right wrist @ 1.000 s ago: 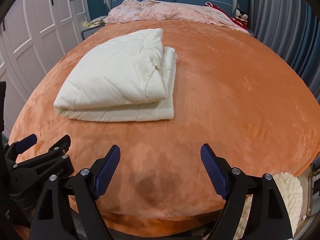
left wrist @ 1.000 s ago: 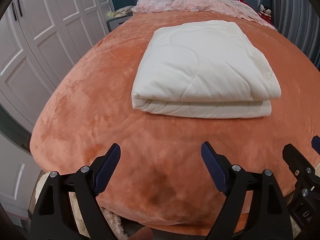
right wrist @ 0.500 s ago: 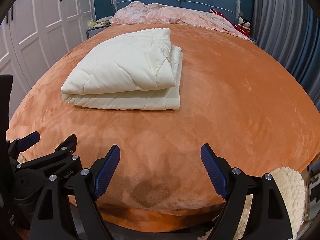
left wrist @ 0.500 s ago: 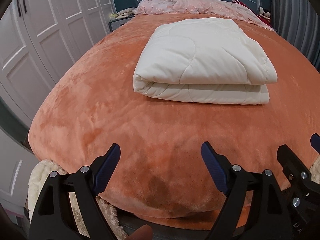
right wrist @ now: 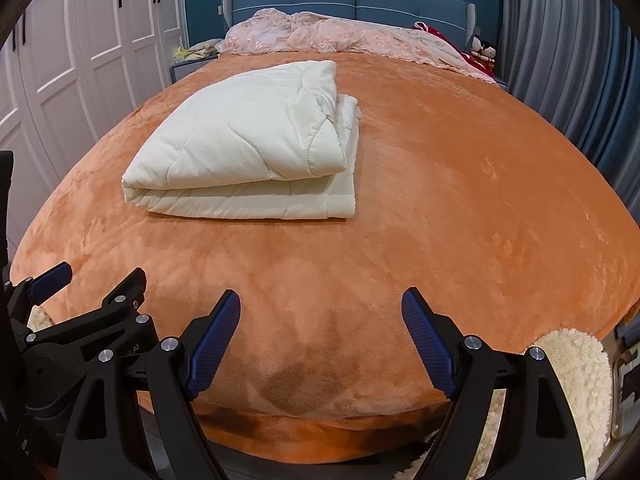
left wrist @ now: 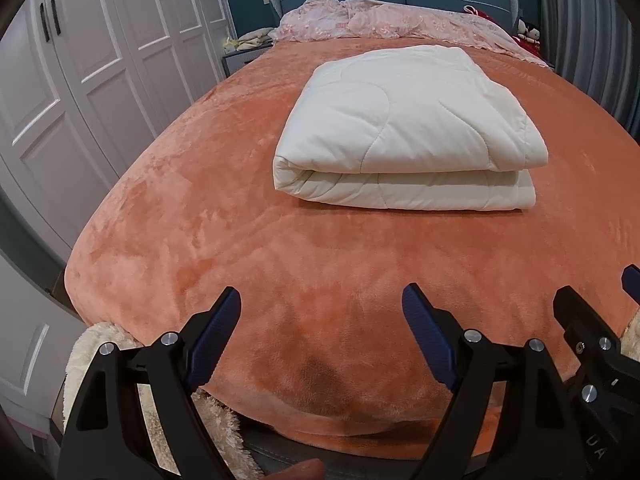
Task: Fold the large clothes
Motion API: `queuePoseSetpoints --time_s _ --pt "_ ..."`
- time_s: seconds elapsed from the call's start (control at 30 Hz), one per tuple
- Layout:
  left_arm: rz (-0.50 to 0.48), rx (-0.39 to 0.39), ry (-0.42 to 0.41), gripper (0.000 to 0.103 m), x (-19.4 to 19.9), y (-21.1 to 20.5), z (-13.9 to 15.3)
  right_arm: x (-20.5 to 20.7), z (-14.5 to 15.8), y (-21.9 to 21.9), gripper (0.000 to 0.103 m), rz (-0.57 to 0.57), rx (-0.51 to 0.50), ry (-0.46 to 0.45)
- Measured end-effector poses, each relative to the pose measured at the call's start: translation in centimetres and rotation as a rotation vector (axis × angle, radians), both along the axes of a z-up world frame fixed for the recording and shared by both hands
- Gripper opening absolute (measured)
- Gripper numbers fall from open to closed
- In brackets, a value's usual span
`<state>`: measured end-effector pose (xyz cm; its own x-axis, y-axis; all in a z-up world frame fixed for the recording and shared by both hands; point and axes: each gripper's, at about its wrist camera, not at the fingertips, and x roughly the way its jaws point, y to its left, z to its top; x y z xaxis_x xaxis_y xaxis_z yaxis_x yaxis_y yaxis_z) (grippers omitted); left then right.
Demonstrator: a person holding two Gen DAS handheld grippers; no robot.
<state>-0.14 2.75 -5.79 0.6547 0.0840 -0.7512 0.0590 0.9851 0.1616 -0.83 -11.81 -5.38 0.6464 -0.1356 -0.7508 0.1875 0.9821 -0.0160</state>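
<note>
Orange bed [left wrist: 240, 240], both hand-held grippers [left wrist: 322, 320] [right wrist: 321, 320] wide, empty

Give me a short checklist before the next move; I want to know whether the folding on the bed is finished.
1. Left gripper empty, jaws open: ok.
2. Right gripper empty, jaws open: ok.
3. White quilt folded into a stacked bundle: ok.
4. Edges lined up: not ok; in the right wrist view the top layer sits short of the lower layers at its right end.
5. Quilt resting fully on the orange bedspread, away from the edges: ok.
6. Pink cover by the headboard needs folding: cannot tell.
</note>
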Motion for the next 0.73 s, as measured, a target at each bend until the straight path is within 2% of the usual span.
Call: queuePoseSetpoints --time_s 0.27,0.73 --pt "-0.012 -0.011 -0.013 0.073 -0.19 0.04 0.32 -0.18 0.18 0.01 0.081 -0.004 0.002 -0.006" --pt "-0.009 -0.012 -0.022 0.073 -0.20 0.09 0.48 -0.38 0.25 0.25 0.081 -0.017 0.007 -0.023"
